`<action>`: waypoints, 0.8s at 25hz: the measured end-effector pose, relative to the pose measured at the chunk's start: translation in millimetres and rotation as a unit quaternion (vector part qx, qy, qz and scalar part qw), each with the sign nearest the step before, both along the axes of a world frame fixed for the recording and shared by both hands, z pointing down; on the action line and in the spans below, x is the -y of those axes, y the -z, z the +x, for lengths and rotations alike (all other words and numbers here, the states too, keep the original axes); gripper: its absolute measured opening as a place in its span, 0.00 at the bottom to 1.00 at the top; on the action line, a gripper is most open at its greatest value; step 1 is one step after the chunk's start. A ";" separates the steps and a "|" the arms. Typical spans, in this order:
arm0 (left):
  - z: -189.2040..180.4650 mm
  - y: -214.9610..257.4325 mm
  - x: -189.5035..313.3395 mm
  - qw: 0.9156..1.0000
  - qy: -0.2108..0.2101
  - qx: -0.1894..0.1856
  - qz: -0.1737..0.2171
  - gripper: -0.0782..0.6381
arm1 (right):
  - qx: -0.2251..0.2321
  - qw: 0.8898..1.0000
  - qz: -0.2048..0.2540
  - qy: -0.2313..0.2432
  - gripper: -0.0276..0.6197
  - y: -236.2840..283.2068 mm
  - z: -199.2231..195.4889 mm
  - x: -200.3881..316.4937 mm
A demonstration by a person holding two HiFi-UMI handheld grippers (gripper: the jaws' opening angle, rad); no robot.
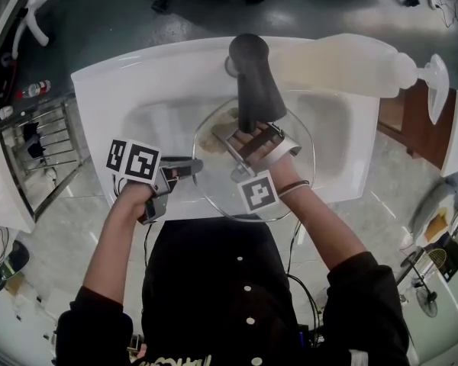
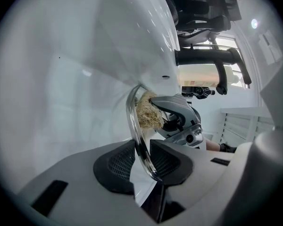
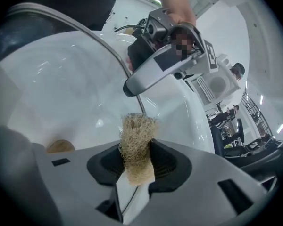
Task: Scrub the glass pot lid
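Left gripper [image 2: 146, 160] fingers are shown in that gripper's own view clamped on the rim of the glass pot lid [image 2: 133, 121]. A loofah scrubber [image 3: 137, 140] is seen pinched between the right gripper [image 3: 137, 163] fingers. The lid's place over the white sink [image 1: 137, 97] is made plain by the head view.

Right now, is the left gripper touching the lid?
Touching. In the left gripper view, the left gripper pinches the lid by its rim, a pad on each side.
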State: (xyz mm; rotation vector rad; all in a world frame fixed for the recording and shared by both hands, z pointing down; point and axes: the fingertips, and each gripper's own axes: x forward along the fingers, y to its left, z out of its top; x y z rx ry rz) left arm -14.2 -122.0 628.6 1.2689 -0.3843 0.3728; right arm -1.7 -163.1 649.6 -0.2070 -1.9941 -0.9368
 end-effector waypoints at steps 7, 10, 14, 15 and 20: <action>-1.1 0.5 -0.1 1.000 0.000 0.005 0.001 0.27 | -0.021 1.000 0.001 0.001 0.27 -3.5 29.0 1.2; -0.9 1.0 0.3 1.000 -0.001 0.007 0.006 0.27 | -0.032 0.999 0.006 0.005 0.27 -5.5 43.0 3.3; -1.5 0.6 0.6 1.000 -0.001 0.013 0.013 0.28 | -0.058 0.998 0.013 0.019 0.27 -8.5 65.1 3.4; -1.6 0.6 0.6 1.000 0.000 0.013 0.013 0.28 | -0.065 0.998 0.012 0.021 0.27 -9.1 71.7 3.0; -1.8 0.1 0.4 1.000 0.001 0.013 0.014 0.28 | -0.099 0.995 0.008 0.022 0.27 -9.9 109.2 3.3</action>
